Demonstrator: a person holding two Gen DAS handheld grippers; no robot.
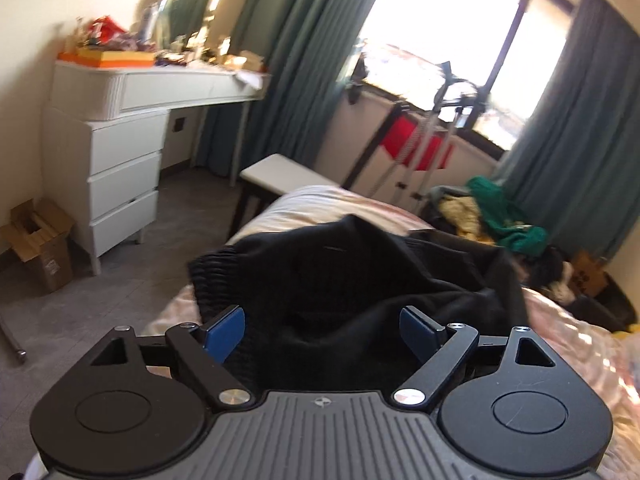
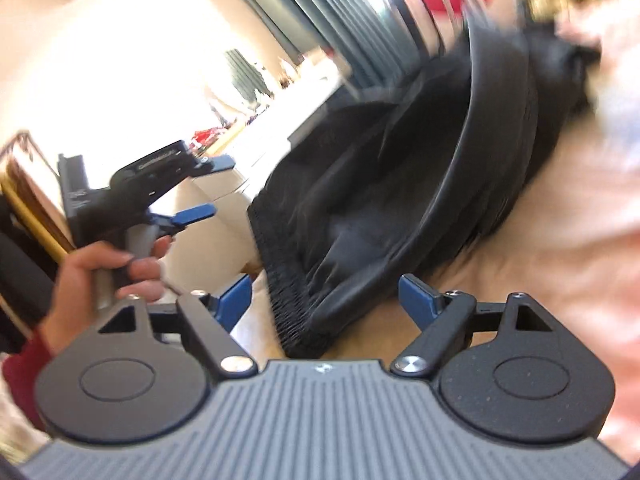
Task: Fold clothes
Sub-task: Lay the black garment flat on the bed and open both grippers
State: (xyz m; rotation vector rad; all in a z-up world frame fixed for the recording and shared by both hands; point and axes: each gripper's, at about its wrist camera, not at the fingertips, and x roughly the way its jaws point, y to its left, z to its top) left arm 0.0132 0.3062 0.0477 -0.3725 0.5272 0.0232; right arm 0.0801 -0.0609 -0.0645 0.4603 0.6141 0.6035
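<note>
A black garment with an elastic ribbed waistband lies bunched on the pink bed. My left gripper is open just above it, its blue pads wide apart and empty. In the right wrist view the garment lies with its ribbed waistband edge near the jaws. My right gripper is open, with the waistband corner between its pads, not pinched. The left gripper shows there too, open, held in a hand to the left of the garment. The right wrist view is motion-blurred.
A pile of green, yellow and dark clothes lies at the far right end of the bed. A white bench stands beside the bed. A white dresser and a cardboard box are on the left, across the grey floor.
</note>
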